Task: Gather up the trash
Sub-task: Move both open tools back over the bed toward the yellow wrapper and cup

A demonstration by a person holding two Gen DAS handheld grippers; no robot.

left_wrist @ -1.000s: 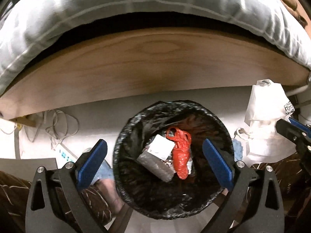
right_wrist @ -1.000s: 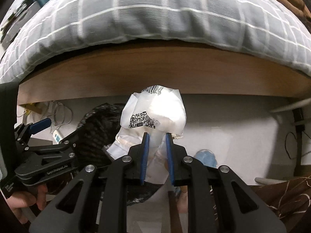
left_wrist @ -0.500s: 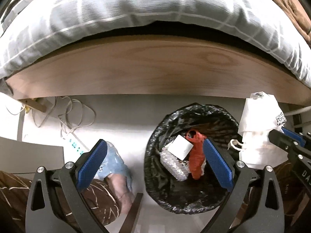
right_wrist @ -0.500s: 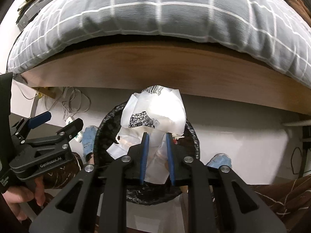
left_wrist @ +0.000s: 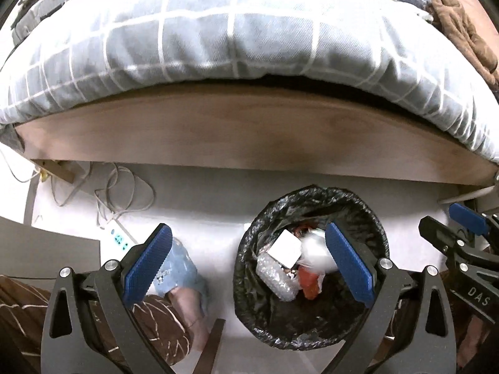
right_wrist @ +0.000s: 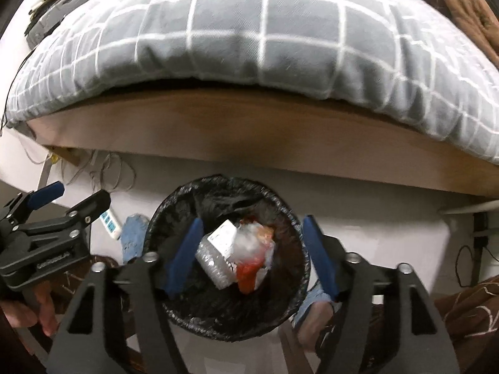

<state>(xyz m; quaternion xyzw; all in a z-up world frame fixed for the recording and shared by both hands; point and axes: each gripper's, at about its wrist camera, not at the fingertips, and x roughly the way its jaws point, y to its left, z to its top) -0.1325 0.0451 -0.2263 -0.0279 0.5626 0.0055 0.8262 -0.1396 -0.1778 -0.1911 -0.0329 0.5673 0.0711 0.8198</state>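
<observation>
Grippers: two (both agape); bin (right_wrist: 174,308): one; slippers: two.

So there's a puffy grey duvet with a white grid pattern (right_wrist: 265,40) hanging over the edge of a wooden bed frame board (right_wrist: 249,127). On the pale floor (left_wrist: 193,193) at the left, a tangle of thin white cables (left_wrist: 118,193) runs to a white power strip (left_wrist: 120,239). A crumpled brown cloth (left_wrist: 458,21) lies on the bed at top right.
</observation>
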